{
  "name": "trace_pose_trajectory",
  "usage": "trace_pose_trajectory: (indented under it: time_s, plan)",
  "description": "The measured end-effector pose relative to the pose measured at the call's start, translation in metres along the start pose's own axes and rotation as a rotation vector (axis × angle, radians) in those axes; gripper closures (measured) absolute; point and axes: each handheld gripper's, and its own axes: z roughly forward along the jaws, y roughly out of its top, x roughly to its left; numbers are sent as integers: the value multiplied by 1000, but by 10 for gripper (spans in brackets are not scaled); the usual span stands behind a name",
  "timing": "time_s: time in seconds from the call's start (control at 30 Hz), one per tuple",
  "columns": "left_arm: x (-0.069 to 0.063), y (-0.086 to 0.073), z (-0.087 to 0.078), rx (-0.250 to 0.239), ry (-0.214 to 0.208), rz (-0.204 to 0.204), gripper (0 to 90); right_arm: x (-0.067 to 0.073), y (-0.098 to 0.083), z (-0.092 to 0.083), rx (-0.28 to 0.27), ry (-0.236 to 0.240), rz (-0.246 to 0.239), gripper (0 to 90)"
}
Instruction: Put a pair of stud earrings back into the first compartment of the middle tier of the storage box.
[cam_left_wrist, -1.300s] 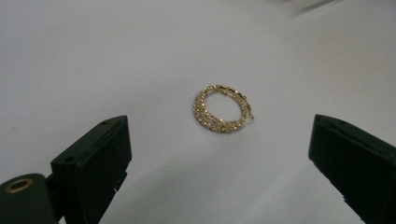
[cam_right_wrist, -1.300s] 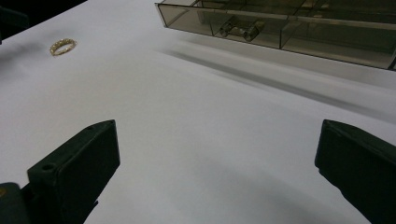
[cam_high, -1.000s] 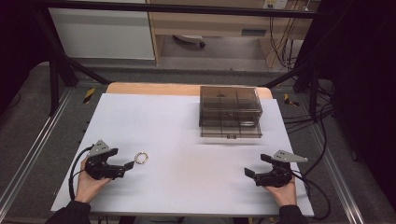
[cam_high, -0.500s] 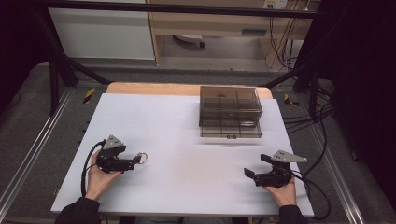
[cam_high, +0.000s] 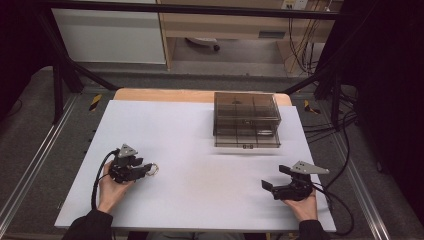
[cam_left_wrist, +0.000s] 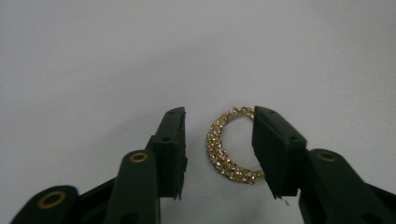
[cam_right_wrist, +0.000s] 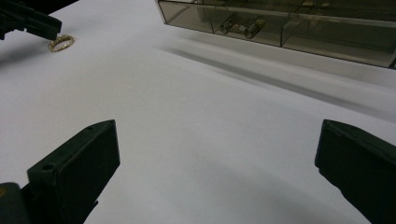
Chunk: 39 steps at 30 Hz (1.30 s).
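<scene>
1. The left gripper (cam_high: 145, 170) lies low on the near left part of the white worktop (cam_high: 200, 145), held by the person's left hand (cam_high: 112, 187), with its cable looping back toward the sleeve.
2. A gold bracelet (cam_left_wrist: 226, 147), a ring of small sparkling stones, lies flat on the worktop between the left gripper's jaws; in the high view the bracelet (cam_high: 153, 169) shows just at the gripper's tips.
3. The left jaws have just been closing around the bracelet. In the left gripper view the jaw on the right overlaps the bracelet's far edge and hides its right side, while a clear gap shows between the other jaw and the bracelet's left side. They are partly closed, not clamped on it; whether the right-hand jaw touches the stones cannot be told.
4. The right gripper (cam_high: 277, 177) rests on the near right part of the worktop, in the person's right hand (cam_high: 300, 205), well apart from the bracelet. Its jaws stand wide apart with nothing but bare worktop between them, as the right gripper view (cam_right_wrist: 215, 154) shows.
5. A smoky transparent organiser box (cam_high: 246, 120) with several compartments stands at the far right of the worktop, well apart from both grippers. In the right gripper view, small metallic pieces (cam_right_wrist: 240, 27) lie in one of its compartments; what they are cannot be told.
</scene>
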Motion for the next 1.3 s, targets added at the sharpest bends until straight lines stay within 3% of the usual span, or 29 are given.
trace_pose_trajectory:
  time_s: [0.67,1.3]
  plan:
    - [-5,2,7,28,58,25,838,-1,0,0,-2,-1,1,4]
    - [-7,4,-4,-16,47,20,864,0,0,0,-2,2,4,5]
